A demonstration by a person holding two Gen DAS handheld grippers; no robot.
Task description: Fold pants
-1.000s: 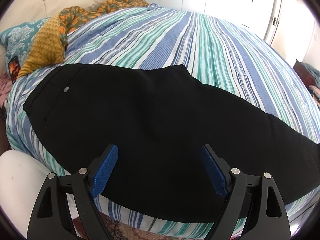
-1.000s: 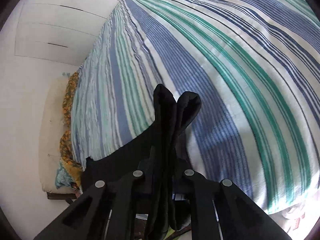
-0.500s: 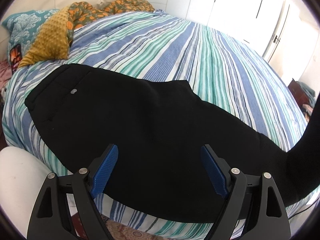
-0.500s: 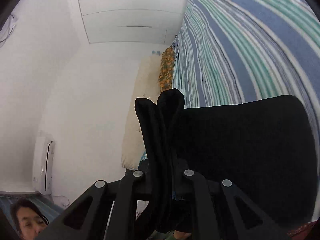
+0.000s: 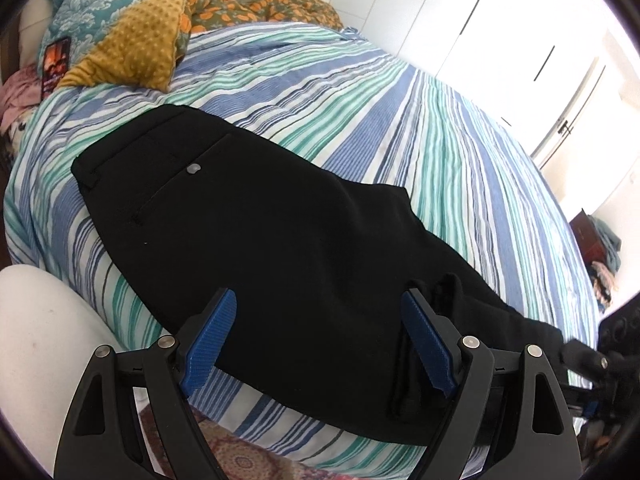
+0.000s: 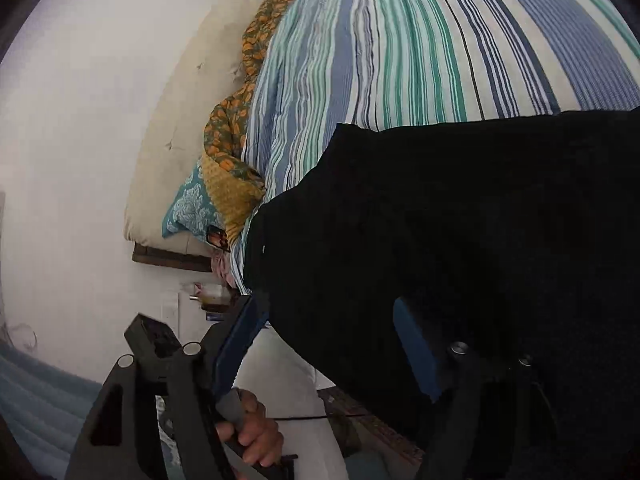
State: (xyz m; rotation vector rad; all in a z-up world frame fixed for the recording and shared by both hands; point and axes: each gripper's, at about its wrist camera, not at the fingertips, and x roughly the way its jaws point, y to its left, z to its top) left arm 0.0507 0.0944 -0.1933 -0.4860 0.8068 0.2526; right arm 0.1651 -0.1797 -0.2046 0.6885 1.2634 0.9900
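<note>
Black pants point(image 5: 280, 232) lie under both spread tools, hem seemingly folded

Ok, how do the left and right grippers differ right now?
The left gripper sits roughly level, while the right gripper is rolled sideways. Both of the left gripper's blue pads hover over the pants; one of the right gripper's pads is against the black cloth and the other is past its edge. Both grippers are open, gripping nothing.

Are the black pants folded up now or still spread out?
Partly folded: the pants lie flat on the bed, with the leg ends doubled back on top.
</note>
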